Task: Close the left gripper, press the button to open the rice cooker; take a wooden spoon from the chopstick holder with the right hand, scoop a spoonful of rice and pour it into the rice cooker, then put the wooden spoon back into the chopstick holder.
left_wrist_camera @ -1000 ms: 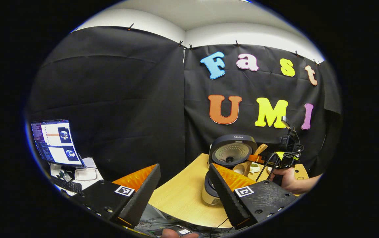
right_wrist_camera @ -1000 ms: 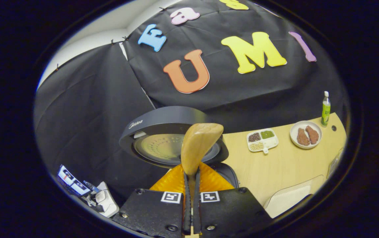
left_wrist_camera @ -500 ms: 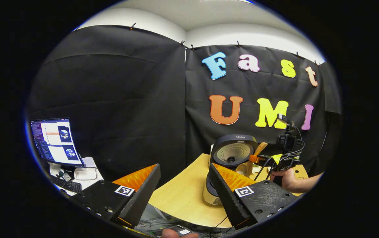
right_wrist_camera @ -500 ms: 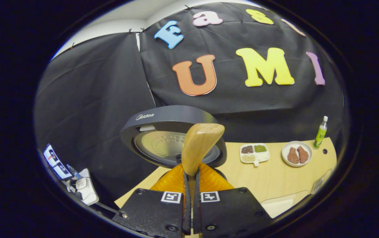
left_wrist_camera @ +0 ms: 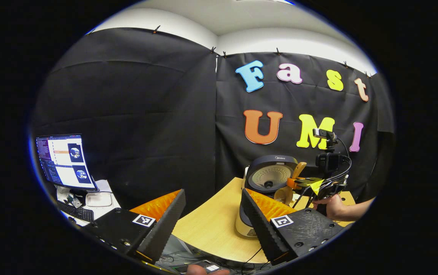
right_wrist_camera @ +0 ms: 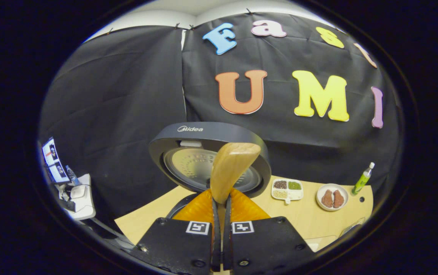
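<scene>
In the left gripper view, the left gripper (left_wrist_camera: 213, 225) sits at the bottom of the frame with its jaws released and spread wide, nothing between them, hovering over the near edge of the wooden surface (left_wrist_camera: 207, 225). Right of centre stands the rice cooker (left_wrist_camera: 259, 198) with its lid (left_wrist_camera: 271, 175) swung up, the ribbed inner plate facing the camera. Just to the right of the lid, the right gripper (left_wrist_camera: 293, 183) holds the wooden spoon (left_wrist_camera: 289, 187) upright beside the cooker, with a hand (left_wrist_camera: 329, 206) gripping the tool lower down. At the left edge, a lit monitor (left_wrist_camera: 64, 162) stands above a keyboard (left_wrist_camera: 77, 214). In the right gripper view, the right gripper (right_wrist_camera: 220, 214) fills the bottom centre, its jaws clenched on the spoon's handle; the wooden spoon (right_wrist_camera: 231, 170) rises in front of the open cooker lid (right_wrist_camera: 209, 152). On the surface (right_wrist_camera: 303, 217) at lower right lie a divided dish of grains (right_wrist_camera: 287, 189), a plate with two brown pieces (right_wrist_camera: 332, 197) and a green bottle (right_wrist_camera: 361, 179) standing upright.
</scene>
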The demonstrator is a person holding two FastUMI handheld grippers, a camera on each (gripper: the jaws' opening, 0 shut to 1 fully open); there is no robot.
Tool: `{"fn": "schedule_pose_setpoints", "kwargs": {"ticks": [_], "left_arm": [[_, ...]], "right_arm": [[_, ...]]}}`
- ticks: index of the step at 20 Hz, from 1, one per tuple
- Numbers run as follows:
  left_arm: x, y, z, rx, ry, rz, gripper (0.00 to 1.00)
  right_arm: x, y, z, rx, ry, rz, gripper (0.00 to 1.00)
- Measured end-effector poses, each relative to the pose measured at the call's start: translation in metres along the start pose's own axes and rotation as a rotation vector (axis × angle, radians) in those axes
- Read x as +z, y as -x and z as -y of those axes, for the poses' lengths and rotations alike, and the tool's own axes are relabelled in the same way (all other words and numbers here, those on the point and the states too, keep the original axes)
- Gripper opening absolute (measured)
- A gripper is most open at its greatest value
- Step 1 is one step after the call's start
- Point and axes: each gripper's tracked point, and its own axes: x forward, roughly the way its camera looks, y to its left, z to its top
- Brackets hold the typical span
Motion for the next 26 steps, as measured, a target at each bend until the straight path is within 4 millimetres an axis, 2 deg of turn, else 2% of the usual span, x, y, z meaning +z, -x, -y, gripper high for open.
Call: {"fn": "schedule_pose_setpoints", "kwargs": {"ticks": [5,13,16,20,26], "left_arm": [[0.000,-0.006,0.002,-0.004,0.002,0.005,0.95],[-0.001,-0.004,0.002,-0.003,0.008,0.011,0.95],[0.000,-0.003,0.003,-0.005,0.009,0.014,0.95],[0.001,-0.003,0.007,-0.013,0.003,0.014,0.95],[0.005,-0.005,0.018,-0.039,0.003,0.018,0.95]], "right_arm": [[0.005,0.004,-0.010,-0.001,0.158,0.033,0.08],[0.009,0.010,-0.019,-0.002,0.341,0.086,0.08],[0.006,0.009,-0.018,0.011,0.322,0.084,0.08],[0.011,0.014,-0.015,0.022,0.251,0.084,0.08],[0.030,0.036,-0.005,0.049,0.129,0.113,0.08]]}}
